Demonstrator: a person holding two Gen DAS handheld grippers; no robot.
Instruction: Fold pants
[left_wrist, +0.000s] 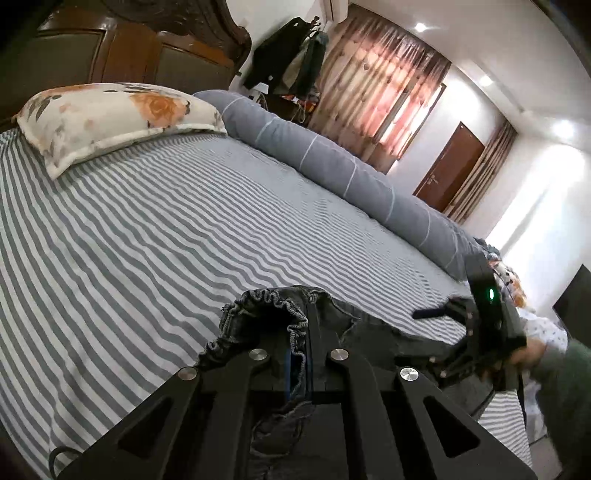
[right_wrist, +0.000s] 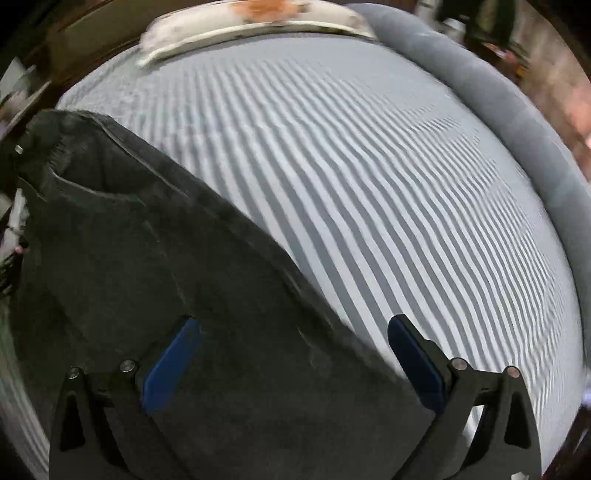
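The pants (left_wrist: 273, 314) are dark, matt denim, rough, with a puckered elastic waistband. The left tongs (left_wrist: 299, 354) are matt black plastic with shiny metal rivets. The bed sheet (left_wrist: 184, 221) is soft striped cloth; the headboard (left_wrist: 147, 48) at 11 o'clock is glossy carved wood.

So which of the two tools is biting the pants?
The left tool: it is pinched shut on the stretchy waistband of the pants. The right tool is wide open above the pants, gripping nothing.

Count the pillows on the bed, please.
1. The floral pillow lies at the head of the bed, beside the rolled grey quilt. More may be hidden outside the views.
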